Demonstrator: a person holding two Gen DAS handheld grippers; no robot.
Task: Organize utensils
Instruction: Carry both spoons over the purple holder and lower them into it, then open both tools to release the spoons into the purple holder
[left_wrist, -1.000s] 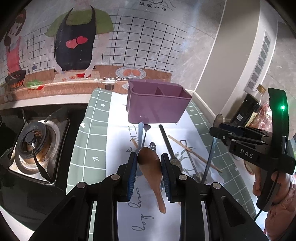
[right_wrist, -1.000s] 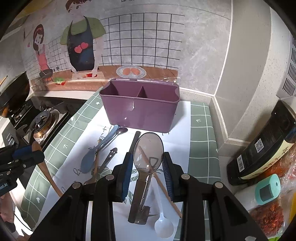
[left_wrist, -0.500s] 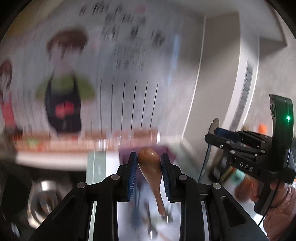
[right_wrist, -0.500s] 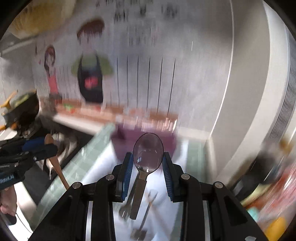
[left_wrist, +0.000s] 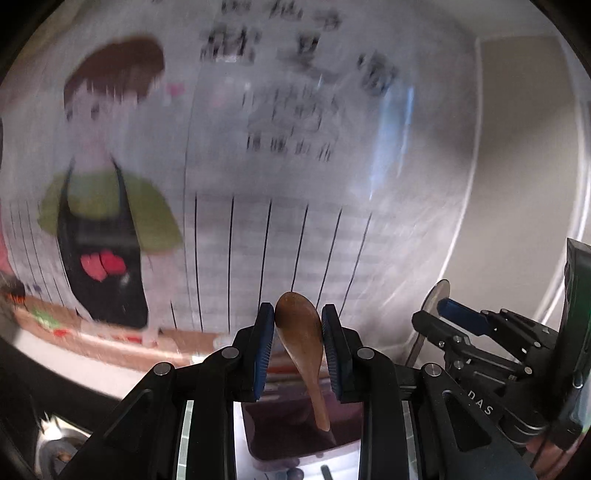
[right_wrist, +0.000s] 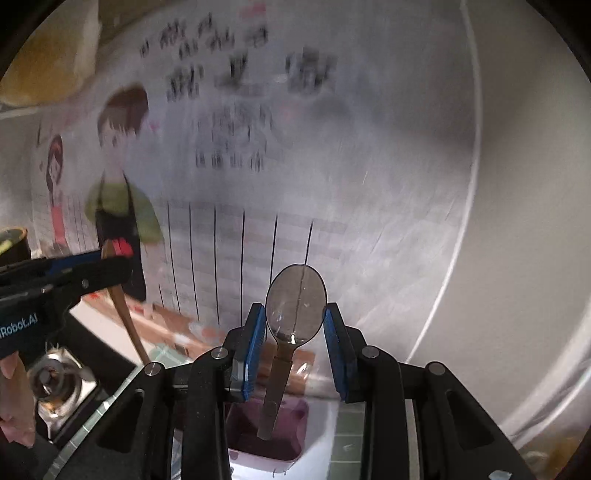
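Observation:
My left gripper (left_wrist: 298, 325) is shut on the bowl of a brown wooden spoon (left_wrist: 301, 341), whose handle hangs down over the purple utensil holder (left_wrist: 291, 439) below. My right gripper (right_wrist: 295, 325) is shut on the bowl of a metal spoon (right_wrist: 295, 306); its handle points down into the purple utensil holder (right_wrist: 258, 439). Each view shows the other gripper at the side: the right gripper (left_wrist: 447, 312) with its spoon seen edge-on, the left gripper (right_wrist: 110, 267) with the wooden spoon (right_wrist: 123, 306) hanging from it.
A tiled back wall with a cartoon poster (left_wrist: 99, 229) stands close ahead, motion-blurred. A gas burner (right_wrist: 55, 376) lies low on the left. The green-checked mat (right_wrist: 351, 443) surrounds the holder. A hand (right_wrist: 14, 398) shows at the left edge.
Both grippers have risen and moved toward the wall with their spoons. The holder, once ahead on the mat, now lies under the hanging handles. The loose utensils have dropped out of view.

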